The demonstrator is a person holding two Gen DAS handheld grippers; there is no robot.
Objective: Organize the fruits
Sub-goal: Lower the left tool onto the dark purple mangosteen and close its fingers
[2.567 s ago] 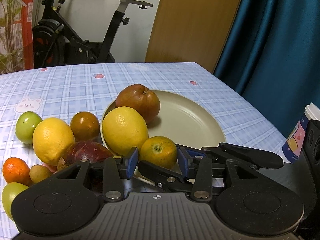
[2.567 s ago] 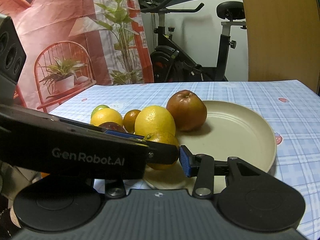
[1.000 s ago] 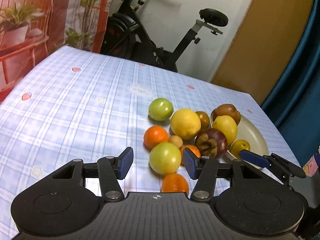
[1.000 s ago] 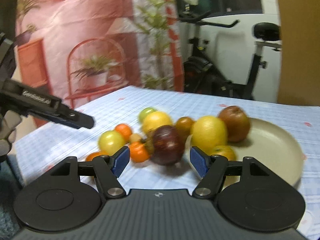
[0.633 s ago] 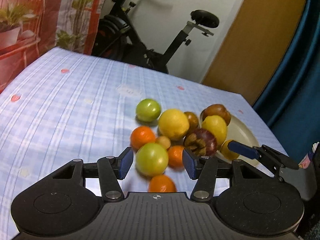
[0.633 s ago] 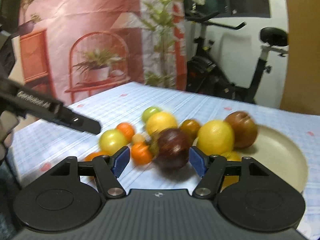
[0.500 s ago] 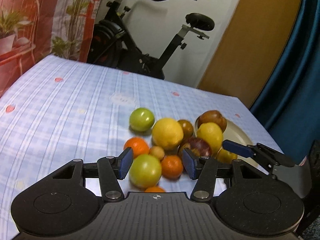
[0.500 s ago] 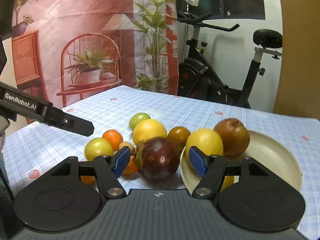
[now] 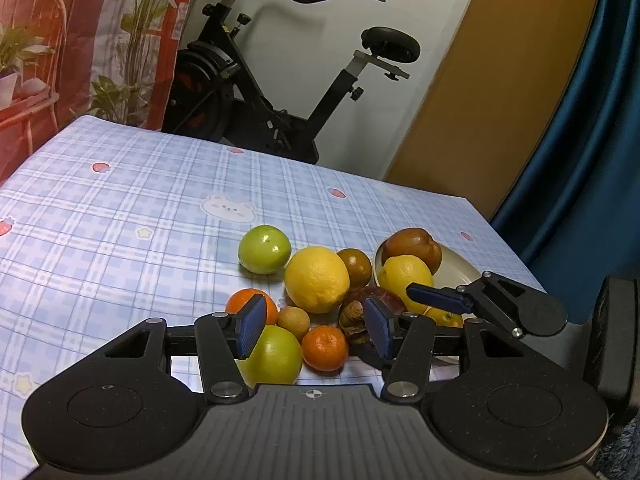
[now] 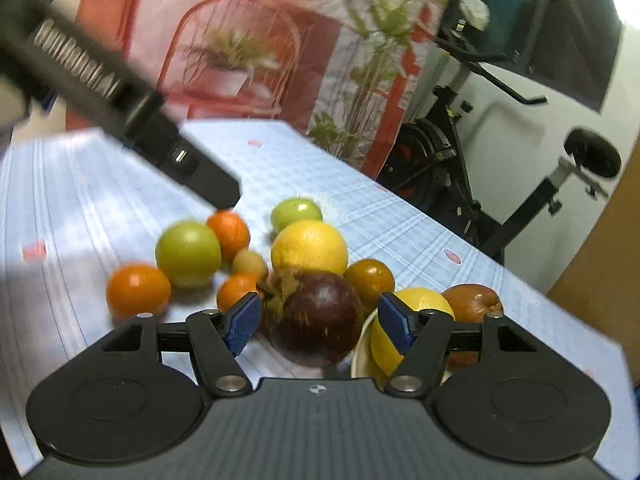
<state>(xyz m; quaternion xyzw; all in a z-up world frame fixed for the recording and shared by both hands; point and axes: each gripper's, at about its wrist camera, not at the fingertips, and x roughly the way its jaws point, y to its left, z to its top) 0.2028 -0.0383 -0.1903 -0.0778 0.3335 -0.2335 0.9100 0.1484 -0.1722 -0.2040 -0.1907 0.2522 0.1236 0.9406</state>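
Your surface (image 9: 120, 208) is wearing a blue checked cloth with little strawberries and a bear on it. Behind it an exercise bike (image 9: 280, 80) is standing by a white wall, with a pink plant curtain (image 10: 240, 40) to one side and a blue curtain (image 9: 580, 120) to the other. The fruits are sitting bunched together near the surface's edge. A yellow lemon (image 9: 405, 276) and a brown apple (image 9: 412, 246) are lying on the plate (image 9: 456, 268). Your left fingers (image 9: 316, 326) are standing part open, holding nothing, just above a small orange (image 9: 324, 348) and a green fruit (image 9: 274, 354). Your right fingers (image 10: 320, 322) are standing open too, holding nothing, with the dark purple fruit (image 10: 316, 328) sitting between them beside the plate.
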